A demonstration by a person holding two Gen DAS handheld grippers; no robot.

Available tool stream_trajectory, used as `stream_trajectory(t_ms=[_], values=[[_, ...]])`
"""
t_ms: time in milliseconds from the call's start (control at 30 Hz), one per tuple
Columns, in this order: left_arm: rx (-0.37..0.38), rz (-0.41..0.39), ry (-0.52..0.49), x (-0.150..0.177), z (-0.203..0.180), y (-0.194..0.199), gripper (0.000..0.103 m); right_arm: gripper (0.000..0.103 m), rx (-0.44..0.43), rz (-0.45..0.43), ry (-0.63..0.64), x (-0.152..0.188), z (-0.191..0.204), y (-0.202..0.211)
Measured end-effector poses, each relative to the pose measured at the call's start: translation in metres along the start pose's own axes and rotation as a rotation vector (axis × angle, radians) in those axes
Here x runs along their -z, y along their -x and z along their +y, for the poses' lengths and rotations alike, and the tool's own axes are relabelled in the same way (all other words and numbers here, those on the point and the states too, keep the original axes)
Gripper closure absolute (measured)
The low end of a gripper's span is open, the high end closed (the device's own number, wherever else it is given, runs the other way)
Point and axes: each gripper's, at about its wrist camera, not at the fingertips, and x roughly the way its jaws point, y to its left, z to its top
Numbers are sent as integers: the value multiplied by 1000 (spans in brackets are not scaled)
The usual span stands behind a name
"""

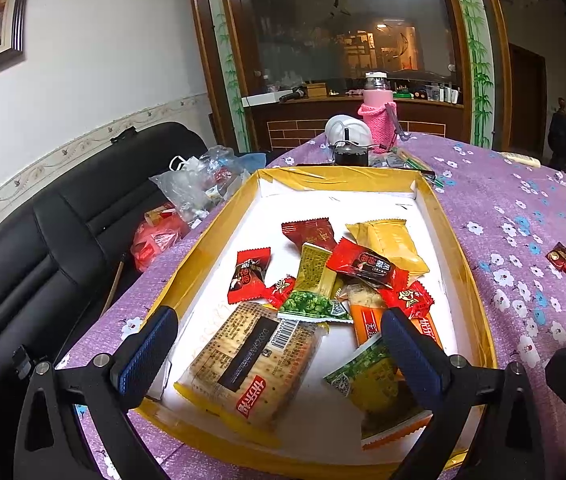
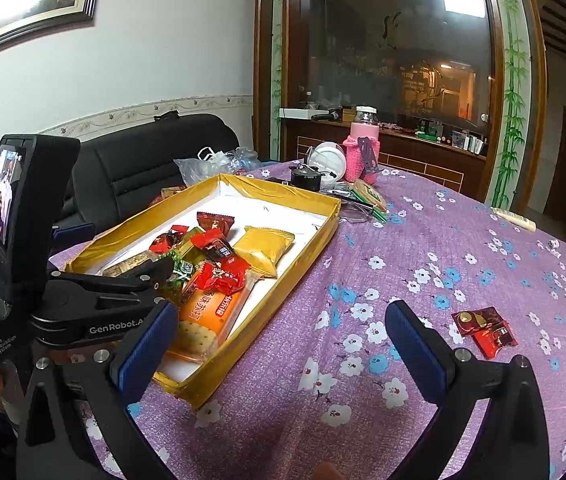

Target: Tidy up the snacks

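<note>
Standing beside a counter (image 2: pixel 423 264) draped in purple cloth with white and blue flowers, you would find a shallow yellow-edged tray (image 1: pixel 463 240) with a white floor holding a heap of snacks.

From the left wrist view, the left gripper (image 1: pixel 279 342) hangs over the near end of the tray, its blue-padded fingers (image 1: pixel 149 350) spread wide apart and holding nothing. Between them lies a large cracker packet (image 1: pixel 251 364) with a barcode. A green pea packet (image 1: pixel 313 306) sits at 12 o'clock from it, and a yellow and green packet (image 1: pixel 367 380) lies at 3 o'clock, against the right finger. Farther up the tray are red candy wrappers (image 1: pixel 249 274), a dark red sachet (image 1: pixel 311 234) and a plain yellow pouch (image 1: pixel 389 242).

From the right wrist view, the right gripper (image 2: pixel 281 342) hovers over bare cloth just right of the tray, fingers (image 2: pixel 413 338) also wide apart and empty. Two small red wrapped sweets (image 2: pixel 485 326) lie loose on the cloth at 3 o'clock from this gripper, well apart from the tray.

At 12 o'clock beyond the tray stand a pink knit-covered bottle (image 2: pixel 363 152), a white round object (image 2: pixel 329 160) and a small black item (image 2: pixel 306 178). A black sofa (image 1: pixel 63 240) with plastic bags (image 1: pixel 199 184) lies at 9 o'clock.
</note>
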Motion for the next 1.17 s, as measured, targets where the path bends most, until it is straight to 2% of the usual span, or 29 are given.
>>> stream_trajectory(t_ms=[767, 967, 1167], values=[[-3, 3, 0, 0, 1, 0, 0, 0, 0, -1, -1, 0, 0, 0], [43, 47, 13, -4, 6, -4, 0, 0, 7, -5, -10, -1, -2, 1], [28, 63, 55, -6, 18, -4, 0, 0, 8, -14, -53, -4, -13, 2]])
